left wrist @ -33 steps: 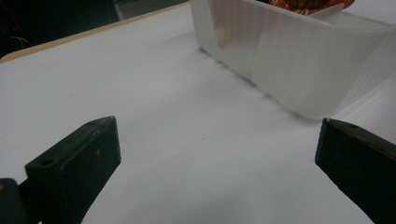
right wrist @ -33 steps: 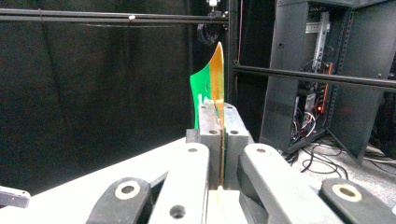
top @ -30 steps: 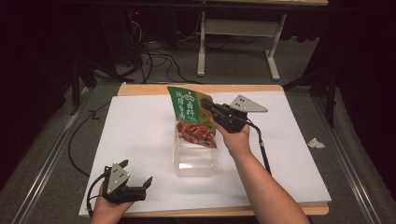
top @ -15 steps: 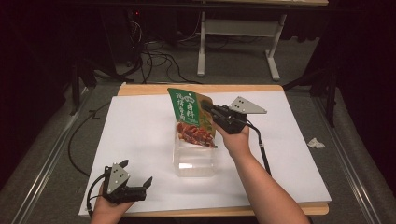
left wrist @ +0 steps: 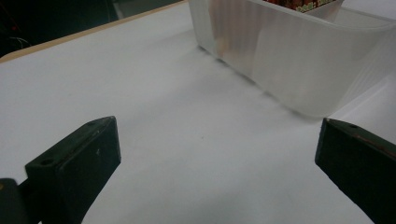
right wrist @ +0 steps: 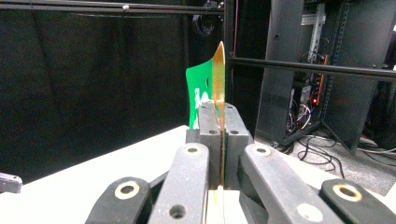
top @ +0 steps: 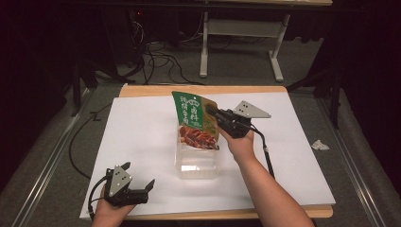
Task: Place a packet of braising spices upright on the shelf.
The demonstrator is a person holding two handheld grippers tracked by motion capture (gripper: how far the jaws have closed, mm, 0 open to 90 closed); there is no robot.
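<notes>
While you hold it there, these are the points to watch.

Pouch: the green and red printed foil snack pouch stands tilted, its lower end dipping into the far end of the clear plastic rectangular tub in the middle of the white table sheet.

Right claw: your right gripper is clenched on the pouch's right edge; in the right gripper view the foil is pinched flat between the closed jaws.

Left claw: your left gripper rests at the near left corner of the sheet, jaws spread wide with nothing between them, well apart from the tub.

Risk, tub shifting: nothing steadies the tub, so pushing the pouch down or sideways could, I judge, slide or tip it.

Risk, pouch catching: the pouch looks about as wide as the tub, so a corner may snag on the rim and buckle the foil.

Risk, slipping grip: you grasp only a thin edge; a twist of the pouch could pull it from the jaws.

Risk, early release: letting go at this lean could drop the pouch over the tub's far wall.

Change since earlier: almost none; pouch, tub and both grippers sit as they did a second ago, the pouch perhaps a touch lower.
</notes>
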